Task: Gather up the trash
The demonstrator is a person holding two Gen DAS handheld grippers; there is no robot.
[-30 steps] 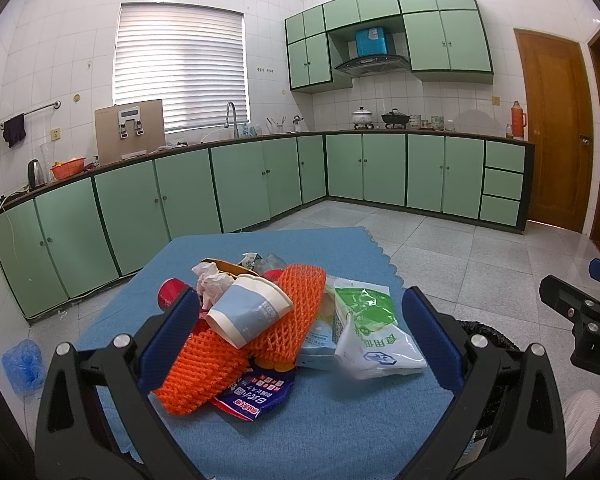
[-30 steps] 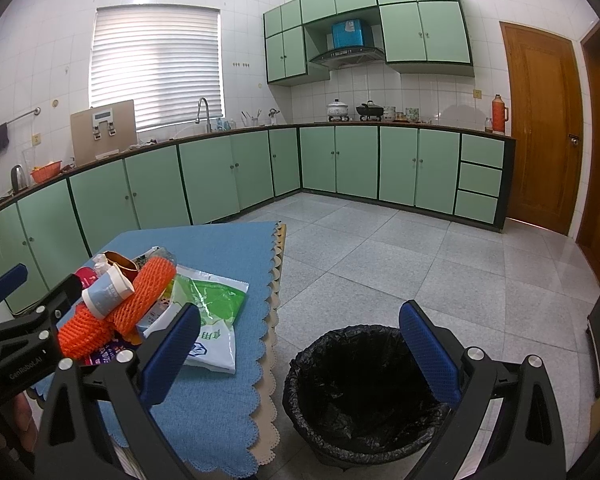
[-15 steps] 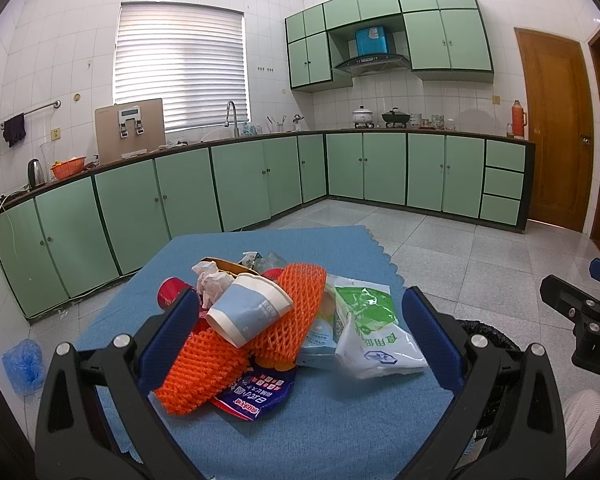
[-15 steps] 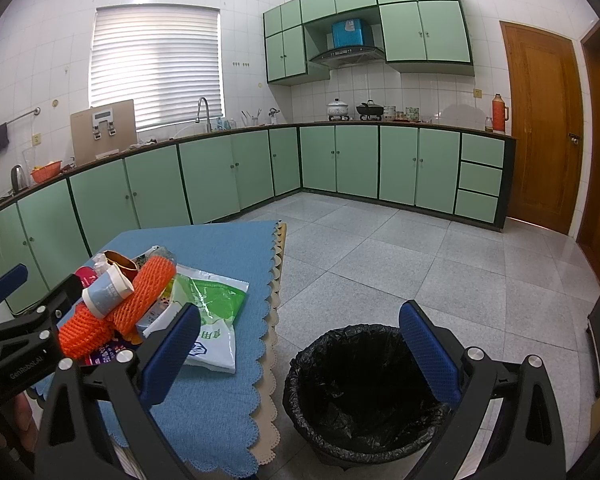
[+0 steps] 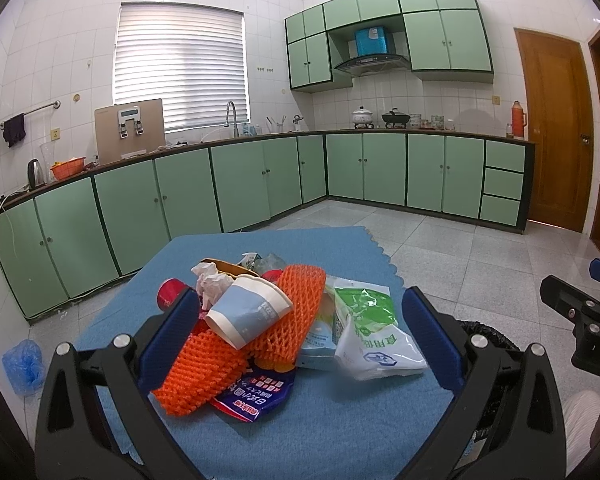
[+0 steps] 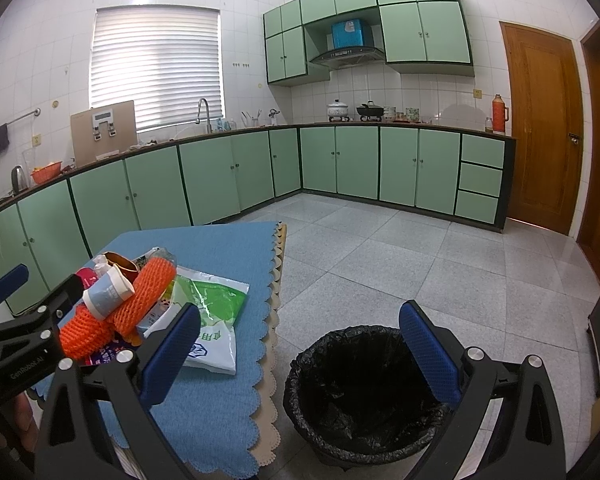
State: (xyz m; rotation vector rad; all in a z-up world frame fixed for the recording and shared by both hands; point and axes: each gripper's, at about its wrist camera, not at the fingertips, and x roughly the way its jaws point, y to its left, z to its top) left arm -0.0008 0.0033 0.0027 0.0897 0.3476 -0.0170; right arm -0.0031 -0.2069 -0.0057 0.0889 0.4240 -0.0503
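The trash lay in one pile on the blue mat [image 5: 340, 432]: a paper cup [image 5: 246, 312] rested on orange foam nets [image 5: 204, 368], with a green-white bag [image 5: 374, 332] beside them. The left gripper [image 5: 300, 336] stood wide before the pile, holding nothing. The right gripper [image 6: 300, 352] was also wide and empty, over the black-lined bin [image 6: 364, 392], whose inside looked dark and empty.

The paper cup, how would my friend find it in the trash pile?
Look at the blue table mat in the green kitchen. The trash pile sits on it, and the paper cup lies tipped on the orange foam netting. It's the only blue-and-white cup there.
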